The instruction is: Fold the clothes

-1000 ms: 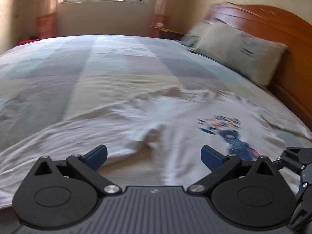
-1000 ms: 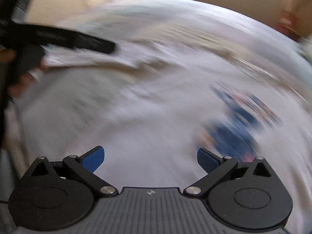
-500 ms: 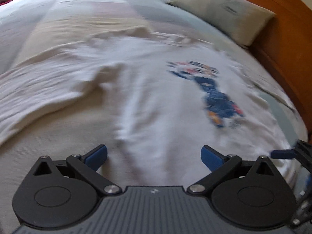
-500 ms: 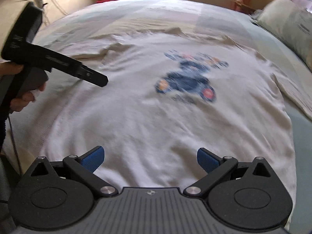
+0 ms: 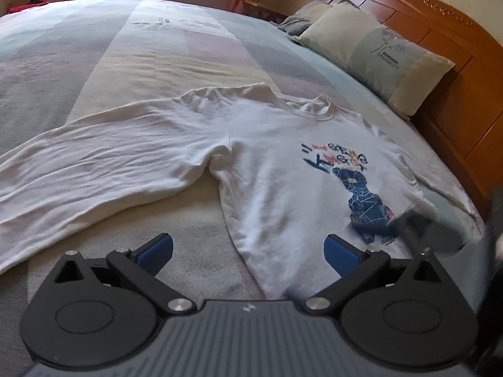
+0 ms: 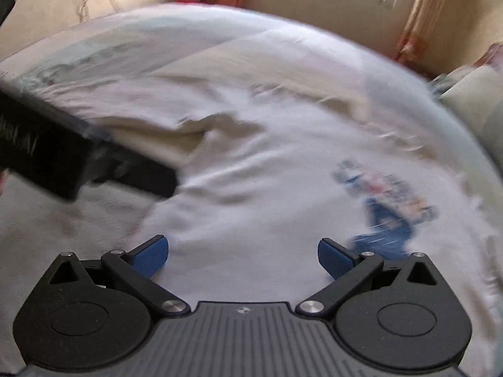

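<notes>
Your left tool (image 5: 248, 248) hangs low over the near edge of the bed (image 5: 157, 62), its blue pads (image 5: 155, 249) spread wide with nothing between them. Just under it lies the side hem of the white T-shirt (image 5: 276, 163), which is spread face up across the bed — one long sleeve (image 5: 94, 163) stretched out toward the left, the collar (image 5: 309, 108) pointing to the far side. Your right tool (image 6: 240, 253) is just as wide open and empty, poised above the lower body of the shirt; its view is badly smeared, so finer detail is lost. In that view the left tool shows as a dark bar near the sleeve, and in the left view the right tool is a blurred dark shape over the lower part of the blue print (image 5: 361, 185). Farther on, a pale pillow (image 5: 377, 53) rests against the wooden headboard (image 5: 446, 37) at the right end of the bed — a grey one (image 5: 301, 20) behind it.
</notes>
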The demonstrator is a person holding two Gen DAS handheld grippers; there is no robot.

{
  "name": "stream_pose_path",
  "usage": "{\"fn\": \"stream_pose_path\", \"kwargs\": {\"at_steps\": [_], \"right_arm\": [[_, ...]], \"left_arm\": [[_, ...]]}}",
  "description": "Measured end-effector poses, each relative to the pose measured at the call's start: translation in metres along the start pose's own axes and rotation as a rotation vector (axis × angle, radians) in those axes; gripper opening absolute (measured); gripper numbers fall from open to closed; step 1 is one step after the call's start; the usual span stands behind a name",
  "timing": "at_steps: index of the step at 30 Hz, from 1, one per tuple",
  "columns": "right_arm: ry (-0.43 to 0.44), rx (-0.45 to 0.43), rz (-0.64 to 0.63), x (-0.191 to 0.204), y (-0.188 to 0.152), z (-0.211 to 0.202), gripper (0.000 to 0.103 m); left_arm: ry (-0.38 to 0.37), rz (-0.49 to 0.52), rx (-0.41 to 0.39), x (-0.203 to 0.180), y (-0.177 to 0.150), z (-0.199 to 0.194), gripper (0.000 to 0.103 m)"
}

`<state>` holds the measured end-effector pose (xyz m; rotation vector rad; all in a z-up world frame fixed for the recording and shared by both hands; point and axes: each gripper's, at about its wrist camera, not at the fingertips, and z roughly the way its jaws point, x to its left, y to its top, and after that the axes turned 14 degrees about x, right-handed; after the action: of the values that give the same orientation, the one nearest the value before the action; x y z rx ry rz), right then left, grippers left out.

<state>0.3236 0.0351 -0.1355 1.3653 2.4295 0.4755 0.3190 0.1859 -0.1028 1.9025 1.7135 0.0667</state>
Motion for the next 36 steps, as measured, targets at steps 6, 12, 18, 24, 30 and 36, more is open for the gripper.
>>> {"fn": "stream_pose_path", "kwargs": {"at_steps": [6,12,18,24,30,36], "right_arm": [[0.136,0.032,-0.038,0.005,-0.017,-0.025,0.103],[0.031,0.080,-0.063,0.016,-0.038,-0.024,0.103],[0.070,0.079,-0.081,0.016,-0.075,-0.057,0.103],[-0.021,0.083,-0.014,0.012,-0.113,-0.061,0.103],[-0.050,0.041,-0.038,0.004,-0.146,-0.086,0.103],[-0.084,0.038,0.124,-0.036,-0.165,-0.085,0.103]], "left_arm": [[0.003,0.000,-0.015,-0.001,-0.002,-0.005,0.102],[0.017,0.011,-0.019,-0.005,-0.002,-0.006,0.102],[0.039,0.020,-0.016,-0.009,-0.001,-0.003,0.102],[0.069,0.077,-0.023,-0.034,0.001,-0.002,0.102],[0.093,0.187,-0.046,-0.085,-0.001,0.007,0.102],[0.068,0.303,-0.037,-0.128,-0.012,0.034,0.102]]}}
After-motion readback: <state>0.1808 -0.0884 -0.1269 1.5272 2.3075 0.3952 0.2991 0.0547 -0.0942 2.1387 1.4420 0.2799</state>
